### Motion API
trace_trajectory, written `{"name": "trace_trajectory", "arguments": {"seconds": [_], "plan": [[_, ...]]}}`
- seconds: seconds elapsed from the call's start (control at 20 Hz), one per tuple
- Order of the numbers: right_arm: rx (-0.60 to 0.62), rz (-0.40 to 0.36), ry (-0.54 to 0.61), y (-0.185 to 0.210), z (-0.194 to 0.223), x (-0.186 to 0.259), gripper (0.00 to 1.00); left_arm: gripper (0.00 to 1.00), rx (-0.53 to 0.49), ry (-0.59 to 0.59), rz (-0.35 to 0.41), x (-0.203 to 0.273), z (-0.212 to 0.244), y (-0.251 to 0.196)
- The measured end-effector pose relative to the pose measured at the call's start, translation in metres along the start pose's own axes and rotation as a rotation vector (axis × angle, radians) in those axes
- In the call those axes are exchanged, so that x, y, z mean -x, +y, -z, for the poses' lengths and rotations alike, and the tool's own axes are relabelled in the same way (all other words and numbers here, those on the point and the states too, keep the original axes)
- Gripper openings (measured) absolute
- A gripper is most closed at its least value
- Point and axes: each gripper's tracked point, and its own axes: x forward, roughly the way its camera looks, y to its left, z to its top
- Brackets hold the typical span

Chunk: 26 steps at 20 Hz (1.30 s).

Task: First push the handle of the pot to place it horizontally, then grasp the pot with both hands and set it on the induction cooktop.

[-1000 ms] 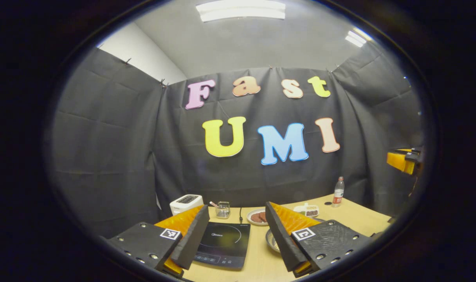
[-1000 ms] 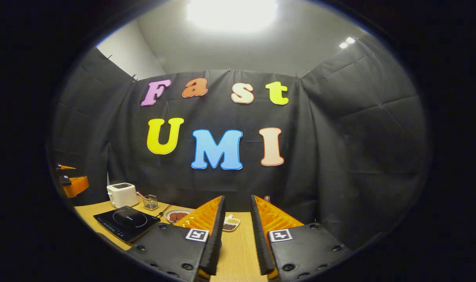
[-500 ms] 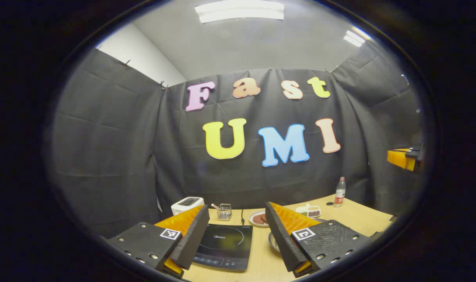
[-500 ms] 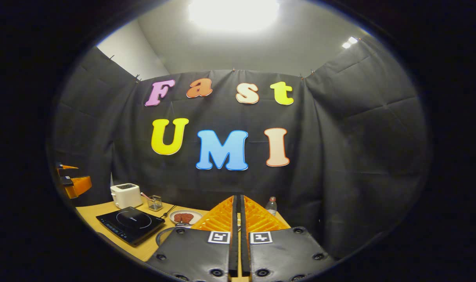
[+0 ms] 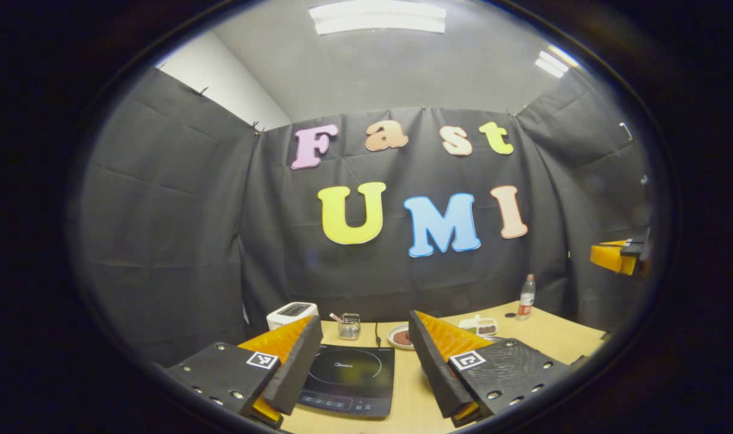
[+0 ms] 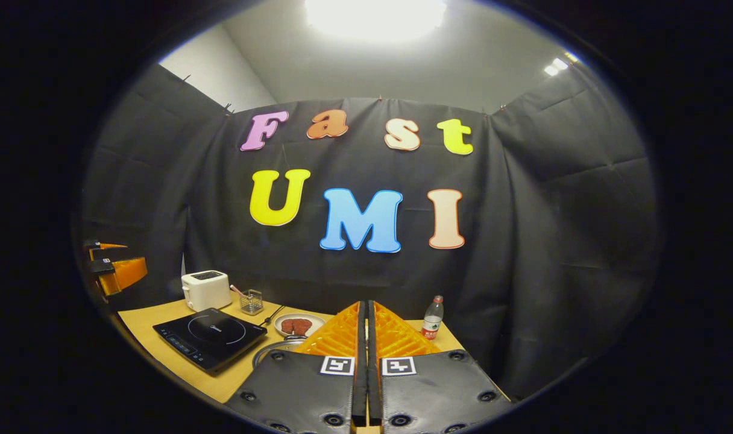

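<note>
The black induction cooktop (image 5: 349, 380) lies on the wooden table (image 5: 553, 334), seen between my left gripper's fingers. My left gripper (image 5: 363, 317) is open and holds nothing, raised above the table's near side. In the right gripper view, the metal pot (image 6: 275, 349) shows as a bit of rim just left of my fingers, to the right of the cooktop (image 6: 210, 337); its handle is hidden. My right gripper (image 6: 364, 303) is shut with nothing between its fingers. Each view catches the other gripper at its edge: the right one (image 5: 616, 256) and the left one (image 6: 114, 269).
A white toaster (image 6: 205, 289), a small wire holder (image 6: 252, 301) and a plate of food (image 6: 299, 325) stand behind the cooktop. A bottle (image 6: 430, 317) stands at the back right, with a small divided dish (image 5: 478, 326) near it. Black cloth walls close in the table.
My right gripper went from open to shut, then stayed shut while its view swung so the cooktop and pot rim came closer to centre. The left gripper shifted slightly and stayed open.
</note>
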Motion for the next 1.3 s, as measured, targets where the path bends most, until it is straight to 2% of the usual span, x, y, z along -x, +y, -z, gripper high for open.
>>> {"name": "trace_trajectory", "arguments": {"seconds": [0.1,0.2,0.25,0.55,0.65,0.85,0.9,1.05,1.1,1.3], "plan": [[0.007,-0.02,0.021,0.014,0.006,-0.002,0.0,0.89,-0.006,-0.006,-0.001,0.0,0.0,0.012],[-0.003,-0.048,0.044,0.031,0.013,-0.003,0.02,0.88,-0.009,-0.015,0.0,0.003,0.001,0.022],[-0.007,-0.068,0.06,0.04,0.019,-0.003,0.0,0.87,-0.009,-0.016,0.001,0.004,0.003,0.028],[0.031,-0.208,0.199,0.087,0.068,0.0,0.02,0.85,0.0,-0.005,-0.011,0.011,0.012,0.054],[0.054,-0.255,0.25,0.097,0.085,0.001,0.02,0.87,0.004,0.005,-0.01,0.01,0.018,0.055],[0.093,-0.364,0.324,0.115,0.114,0.001,0.02,0.84,0.003,0.023,-0.052,0.006,0.025,0.057],[0.103,-0.39,0.343,0.117,0.121,0.0,0.02,0.88,0.002,0.024,-0.062,0.005,0.025,0.056],[0.118,-0.461,0.405,0.125,0.145,-0.002,0.0,0.87,-0.012,0.036,-0.094,0.0,0.029,0.056],[0.126,-0.481,0.425,0.126,0.153,-0.005,0.0,0.84,-0.014,0.04,-0.107,0.0,0.029,0.056],[0.173,-0.568,0.522,0.134,0.192,-0.001,0.02,0.84,-0.013,0.055,-0.15,-0.008,0.032,0.057]]}}
